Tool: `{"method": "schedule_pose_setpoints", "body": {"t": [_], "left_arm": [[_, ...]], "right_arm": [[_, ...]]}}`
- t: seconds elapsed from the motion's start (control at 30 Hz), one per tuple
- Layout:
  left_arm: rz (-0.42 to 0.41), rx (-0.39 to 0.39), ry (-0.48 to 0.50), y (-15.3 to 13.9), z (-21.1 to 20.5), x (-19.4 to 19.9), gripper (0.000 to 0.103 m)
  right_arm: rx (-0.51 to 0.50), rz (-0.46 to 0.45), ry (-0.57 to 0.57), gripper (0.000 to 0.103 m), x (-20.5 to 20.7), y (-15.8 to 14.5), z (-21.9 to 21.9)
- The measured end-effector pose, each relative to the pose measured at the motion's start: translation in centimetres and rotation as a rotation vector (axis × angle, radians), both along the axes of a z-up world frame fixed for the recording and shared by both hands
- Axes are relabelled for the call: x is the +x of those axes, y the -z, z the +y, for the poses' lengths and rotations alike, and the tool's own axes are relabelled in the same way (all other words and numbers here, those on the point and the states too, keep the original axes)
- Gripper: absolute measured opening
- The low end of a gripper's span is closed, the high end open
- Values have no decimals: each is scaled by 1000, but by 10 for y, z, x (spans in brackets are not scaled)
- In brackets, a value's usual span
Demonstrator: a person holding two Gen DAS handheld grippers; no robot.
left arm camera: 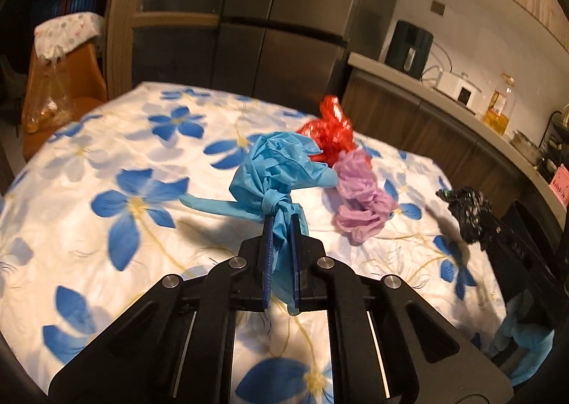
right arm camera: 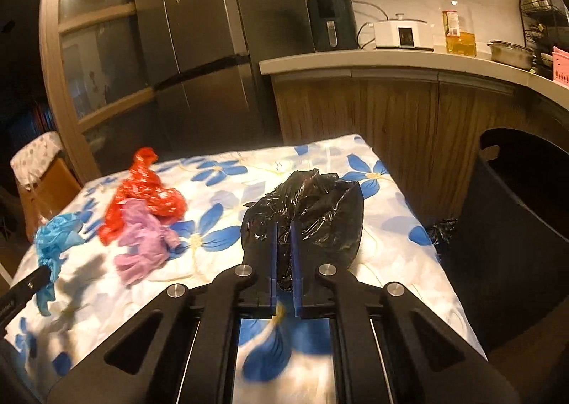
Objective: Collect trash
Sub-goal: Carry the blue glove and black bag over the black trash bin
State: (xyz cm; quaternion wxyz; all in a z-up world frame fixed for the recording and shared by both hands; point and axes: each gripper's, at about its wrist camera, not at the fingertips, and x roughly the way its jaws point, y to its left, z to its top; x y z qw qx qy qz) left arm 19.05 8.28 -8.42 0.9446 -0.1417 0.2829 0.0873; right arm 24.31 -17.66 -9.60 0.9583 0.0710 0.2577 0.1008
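Observation:
My left gripper (left arm camera: 281,226) is shut on a crumpled blue plastic bag (left arm camera: 277,169), held just above the flowered tablecloth (left arm camera: 117,162); the same blue bag (right arm camera: 53,237) shows at the left of the right wrist view. My right gripper (right arm camera: 283,230) is shut on a crumpled black plastic bag (right arm camera: 313,205), which also appears at the right of the left wrist view as a black bag (left arm camera: 466,208). A red plastic bag (left arm camera: 330,130) and a purple glove-like wad (left arm camera: 362,194) lie on the cloth between the two, seen again as the red bag (right arm camera: 145,190) and purple wad (right arm camera: 142,244).
A dark bin (right arm camera: 519,226) stands beside the table's right edge, below a wooden counter (right arm camera: 391,59) with appliances and an oil bottle (right arm camera: 457,23). A steel fridge (left arm camera: 284,13) is behind the table. An orange chair (left arm camera: 60,91) stands at the far left.

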Motion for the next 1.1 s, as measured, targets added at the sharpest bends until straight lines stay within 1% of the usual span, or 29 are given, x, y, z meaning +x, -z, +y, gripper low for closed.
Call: {"method": "schedule_pose_setpoints", "body": {"t": [0.1, 0.27, 0.43, 0.5, 0.77, 1.1], "left_arm": [[-31, 5, 16, -13, -7, -11, 7], [-57, 20, 48, -26, -25, -26, 7], [-84, 49, 75, -36, -46, -41, 7], [-92, 50, 88, -41, -55, -45, 7], [-118, 67, 149, -57, -99, -48, 7], [-142, 90, 232, -70, -147, -36, 7]], "right_arm": [[19, -28, -6, 8, -25, -10, -3], [46, -78, -13, 8, -66, -30, -10], [46, -120, 0, 8, -102, -45, -24], [44, -134, 3, 8, -113, -50, -30], [46, -183, 43, 8, -139, -65, -55], [51, -220, 118, 7, -147, -73, -91]]}}
